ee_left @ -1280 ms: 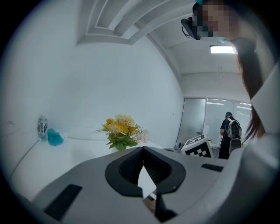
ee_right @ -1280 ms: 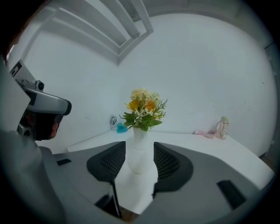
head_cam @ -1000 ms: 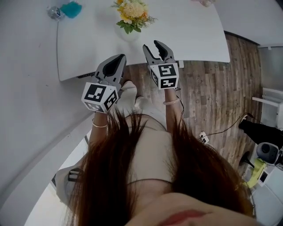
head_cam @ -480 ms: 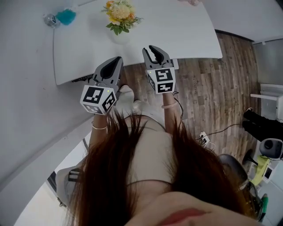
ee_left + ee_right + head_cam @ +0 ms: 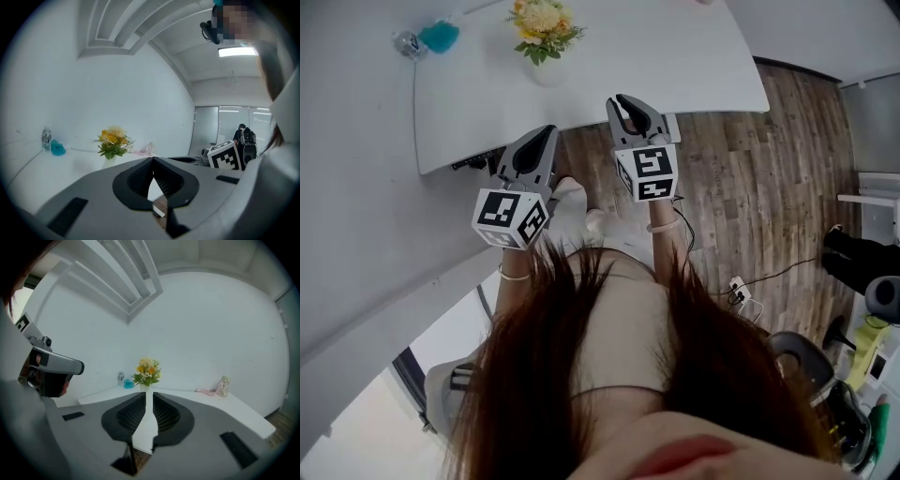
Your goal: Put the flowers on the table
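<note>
A bunch of yellow and orange flowers [image 5: 539, 19] stands in a white vase [image 5: 546, 67] on the white table [image 5: 694, 66], near its front edge. The same flowers [image 5: 111, 140] show left of centre in the left gripper view, and the flowers [image 5: 147, 372] sit straight ahead in the right gripper view. Both grippers hover over the floor, short of the table edge. My left gripper [image 5: 539, 136] is shut and empty. My right gripper [image 5: 630, 103] is closing, a thin slit left between its jaws, nothing in it.
A teal object [image 5: 441, 36] and a small bottle [image 5: 403, 42] sit at the table's far left corner. A small jar with a pink ribbon [image 5: 225, 385] lies at its right. A white wall runs along the left. Cables [image 5: 741, 291] lie on the wooden floor.
The right gripper's jaws have drawn together from wide apart to a thin slit. The table and flowers have slid up and left in the head view. The left gripper stays shut.
</note>
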A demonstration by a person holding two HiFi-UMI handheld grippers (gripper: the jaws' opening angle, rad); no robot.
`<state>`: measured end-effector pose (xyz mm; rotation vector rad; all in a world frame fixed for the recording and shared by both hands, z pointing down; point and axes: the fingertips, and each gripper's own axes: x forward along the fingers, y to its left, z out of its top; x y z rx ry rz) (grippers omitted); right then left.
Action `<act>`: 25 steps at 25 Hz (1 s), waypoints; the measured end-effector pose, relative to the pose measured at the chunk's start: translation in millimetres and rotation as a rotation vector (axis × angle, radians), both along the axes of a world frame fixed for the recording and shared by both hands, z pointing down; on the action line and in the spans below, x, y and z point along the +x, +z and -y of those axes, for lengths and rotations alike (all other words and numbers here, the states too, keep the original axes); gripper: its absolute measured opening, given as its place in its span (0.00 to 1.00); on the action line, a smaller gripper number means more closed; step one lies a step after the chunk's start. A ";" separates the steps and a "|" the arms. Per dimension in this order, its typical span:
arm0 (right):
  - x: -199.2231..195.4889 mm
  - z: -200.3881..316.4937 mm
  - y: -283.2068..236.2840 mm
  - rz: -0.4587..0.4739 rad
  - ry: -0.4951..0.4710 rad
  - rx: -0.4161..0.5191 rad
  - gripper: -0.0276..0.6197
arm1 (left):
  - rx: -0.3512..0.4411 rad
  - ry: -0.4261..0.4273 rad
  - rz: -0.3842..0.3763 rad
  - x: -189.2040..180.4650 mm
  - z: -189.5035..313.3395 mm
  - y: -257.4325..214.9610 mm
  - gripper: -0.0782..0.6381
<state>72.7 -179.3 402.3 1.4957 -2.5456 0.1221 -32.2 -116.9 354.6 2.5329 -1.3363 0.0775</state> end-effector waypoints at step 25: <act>14.5 -38.5 -10.8 0.009 -0.031 0.047 0.10 | 0.032 -0.004 0.001 22.9 -33.8 -7.6 0.11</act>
